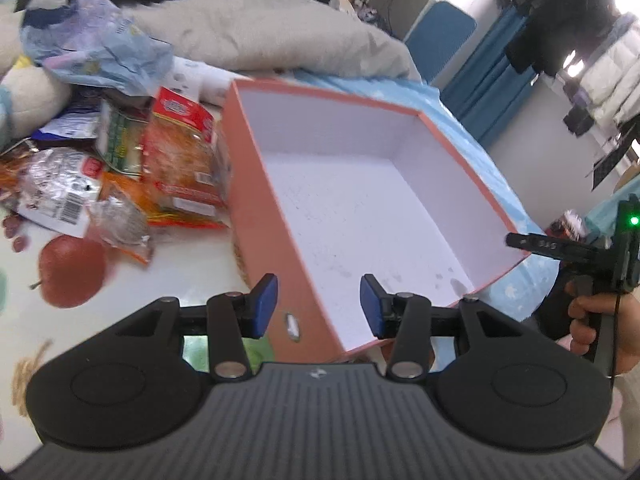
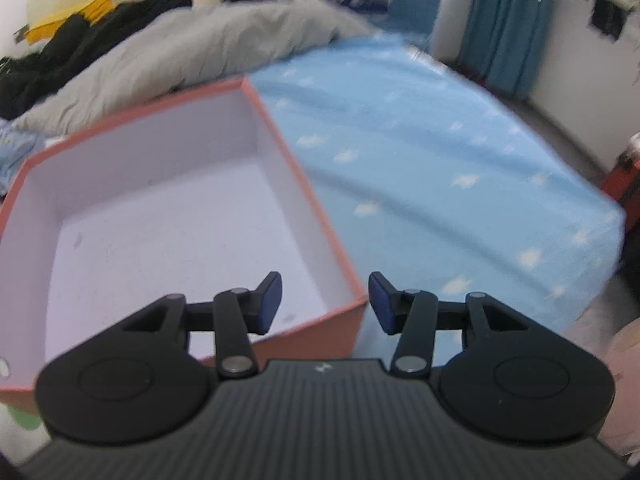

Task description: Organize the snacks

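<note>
An open pink box (image 1: pixel 276 240) with a white, empty inside stands on the table; it also shows in the right wrist view (image 2: pixel 304 184). A pile of snack packets (image 1: pixel 180 168) lies left of the box, among them a red and orange packet and a silver packet (image 1: pixel 60 188). A red apple (image 1: pixel 70 276) lies in front of the pile. My left gripper (image 1: pixel 319 306) is open and empty above the box's near left wall. My right gripper (image 2: pixel 325 303) is open and empty over the box's near right corner; it shows at the right edge of the left wrist view (image 1: pixel 560 246).
A crumpled blue plastic bag (image 1: pixel 92 44) lies behind the snacks. A grey quilt (image 1: pixel 260 28) and dark clothes lie on the bed behind. A light blue sheet (image 2: pixel 440 168) with white clouds spreads to the right of the box.
</note>
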Tool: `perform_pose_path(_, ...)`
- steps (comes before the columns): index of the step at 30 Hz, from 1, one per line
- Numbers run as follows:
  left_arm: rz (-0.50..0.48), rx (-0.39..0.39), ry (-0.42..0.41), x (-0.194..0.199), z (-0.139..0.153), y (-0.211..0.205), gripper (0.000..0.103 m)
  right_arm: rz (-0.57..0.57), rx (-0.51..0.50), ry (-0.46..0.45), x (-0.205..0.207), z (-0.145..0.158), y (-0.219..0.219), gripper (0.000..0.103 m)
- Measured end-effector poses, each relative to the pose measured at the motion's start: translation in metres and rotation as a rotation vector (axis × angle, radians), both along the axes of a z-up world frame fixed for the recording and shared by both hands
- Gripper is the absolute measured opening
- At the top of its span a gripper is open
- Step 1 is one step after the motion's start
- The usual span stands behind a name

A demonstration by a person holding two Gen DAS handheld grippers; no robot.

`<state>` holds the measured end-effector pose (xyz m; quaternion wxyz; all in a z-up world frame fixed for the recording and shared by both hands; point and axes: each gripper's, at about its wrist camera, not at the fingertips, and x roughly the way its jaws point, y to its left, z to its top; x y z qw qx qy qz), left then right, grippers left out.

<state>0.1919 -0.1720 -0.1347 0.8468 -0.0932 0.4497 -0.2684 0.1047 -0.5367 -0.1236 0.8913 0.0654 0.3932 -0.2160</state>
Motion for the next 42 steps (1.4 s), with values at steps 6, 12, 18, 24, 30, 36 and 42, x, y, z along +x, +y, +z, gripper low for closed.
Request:
perform_pose_path(6,0.061,-0.006,-0.058,-0.015,0.023,0.047,0.052,0.048,-0.032,-0.142,-0.021,0.050,0.045,0.051)
perform_pose_path(12,0.110,-0.022,-0.112,-0.039,0.047,0.093,0.052,0.163,0.023,-0.246,-0.034,0.085,0.113,0.051)
perform_pose_path(18,0.164,-0.048,-0.149,-0.064,0.061,0.136,0.052,0.291,0.081,-0.293,-0.044,0.100,0.185,0.051)
perform_pose_path(24,0.228,-0.077,-0.107,-0.063,0.041,0.177,0.052,0.442,0.098,-0.256,-0.039,0.087,0.257,0.051)
perform_pose_path(30,0.260,-0.137,-0.021,-0.029,0.002,0.206,0.056,0.539,0.028,-0.189,-0.028,0.057,0.310,0.051)
perform_pose_path(36,0.245,-0.208,0.038,0.023,-0.031,0.209,0.064,0.611,-0.092,-0.167,-0.001,0.030,0.349,0.048)
perform_pose_path(42,0.214,-0.244,0.105,0.079,-0.073,0.197,0.064,0.635,-0.186,-0.139,0.037,-0.008,0.377,0.038)
